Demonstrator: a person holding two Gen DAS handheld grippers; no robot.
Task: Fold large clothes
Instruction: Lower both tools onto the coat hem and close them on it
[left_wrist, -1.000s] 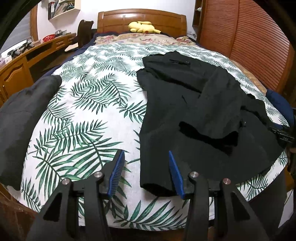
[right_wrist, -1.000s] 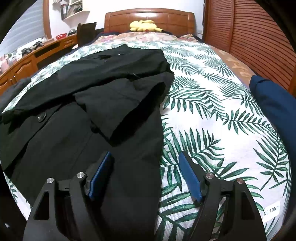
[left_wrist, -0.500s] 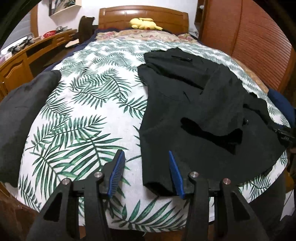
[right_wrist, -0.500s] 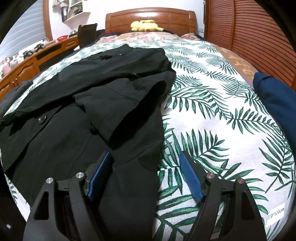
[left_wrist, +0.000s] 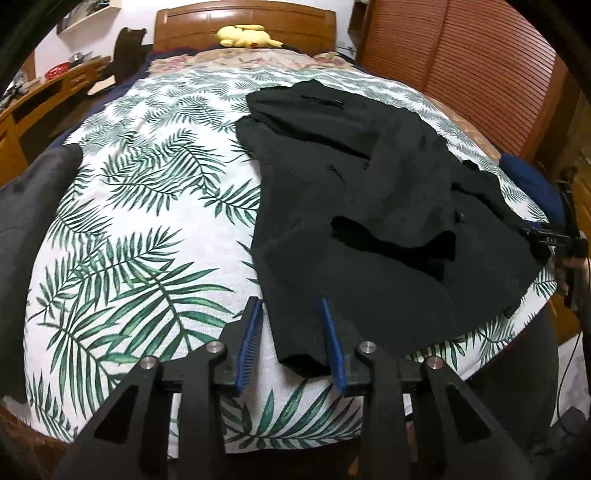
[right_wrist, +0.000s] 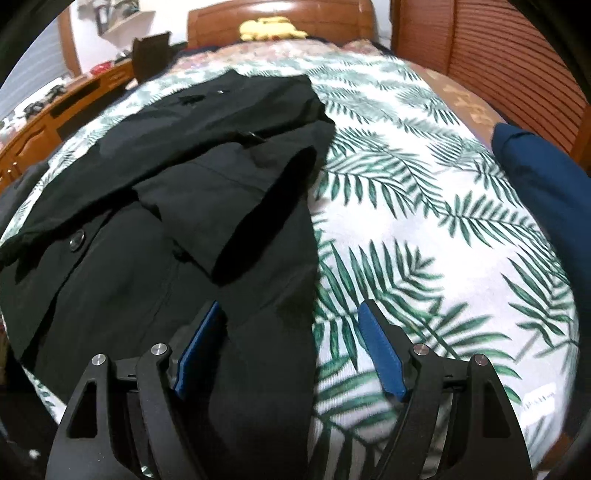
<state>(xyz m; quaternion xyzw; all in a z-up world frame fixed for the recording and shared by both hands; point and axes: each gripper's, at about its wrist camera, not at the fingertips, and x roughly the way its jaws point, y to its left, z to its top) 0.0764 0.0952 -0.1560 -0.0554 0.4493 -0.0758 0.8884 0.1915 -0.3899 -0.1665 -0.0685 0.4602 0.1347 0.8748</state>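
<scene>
Bed: a bed (left_wrist: 140, 229) is seen under a white sheet printed with green palm leaves, and both views are filled by it.
Coat: a black coat (left_wrist: 354, 206) is spread on the sheet, towards the right in the left wrist view and towards the left (right_wrist: 155, 229) in the right wrist view; one sleeve is folded across the body and a round button (right_wrist: 75, 240) is visible near its front edge.
Left jaws: the left gripper (left_wrist: 291, 339) is held at the near edge of the bed; its jaws are closing, the lower left corner of the coat's hem lies between the blue pads, and a gap is still seen beside the cloth, so nothing is pinched.
Right jaws: the right gripper (right_wrist: 291, 350) has its jaws spread wide; the coat's right-hand hem edge and a strip of sheet are seen between them, and no grip is made.
Room, larger things: a wooden headboard (left_wrist: 243, 16) stands at the far end, louvred wooden doors (left_wrist: 461, 62) line the right side, and a wooden worktop (left_wrist: 44, 99) runs along the left.
Room, smaller things: a dark grey garment (left_wrist: 26, 206) lies at the bed's left edge, a blue cloth (right_wrist: 546, 184) at its right edge, and a yellow soft toy (left_wrist: 245, 35) by the headboard.
</scene>
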